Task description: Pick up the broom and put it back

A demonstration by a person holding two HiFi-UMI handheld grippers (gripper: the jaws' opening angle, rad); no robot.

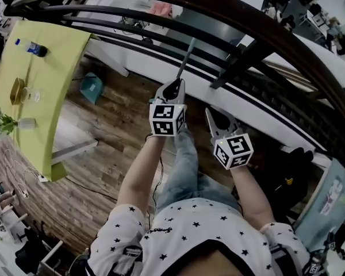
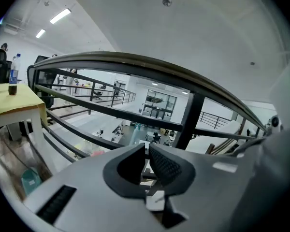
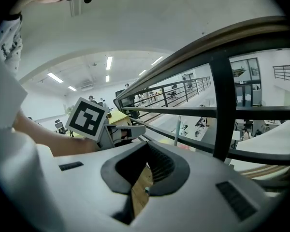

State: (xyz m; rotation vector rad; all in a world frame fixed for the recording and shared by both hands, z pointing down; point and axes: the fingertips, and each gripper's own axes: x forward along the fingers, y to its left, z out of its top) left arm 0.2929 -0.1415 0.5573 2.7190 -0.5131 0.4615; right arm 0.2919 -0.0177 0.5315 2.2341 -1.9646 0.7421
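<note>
At a dark metal railing [image 1: 248, 49] on an upper walkway, seen from above, a person in a star-print shirt [image 1: 184, 229] and jeans holds out two hand-held grippers over a wooden floor [image 1: 112, 125]. The left gripper [image 1: 173, 87] points at the railing bars with its jaws pressed together at the tips. A thin, pale grey-green pole, the broom handle [image 1: 187, 57], rises past those tips and crosses the bars. From the head view its lower end disappears behind the left gripper. From the right gripper view the same handle [image 3: 177, 129] stands upright against the railing, a little apart from the left gripper's tips, so it does not look clamped. The brush end of the broom cannot be seen in any view. The right gripper [image 1: 209, 112] hangs just beside the left one, slightly nearer the person, and also faces the railing. Its jaws meet at the tips with nothing between them, and only floor shows through the hollow behind them. To the left stands a table [image 1: 57, 79] under a yellow-green cloth, with a bottle [image 1: 32, 48] on it. A small teal object [image 1: 92, 88] lies on the floor between the table and the railing.
</note>
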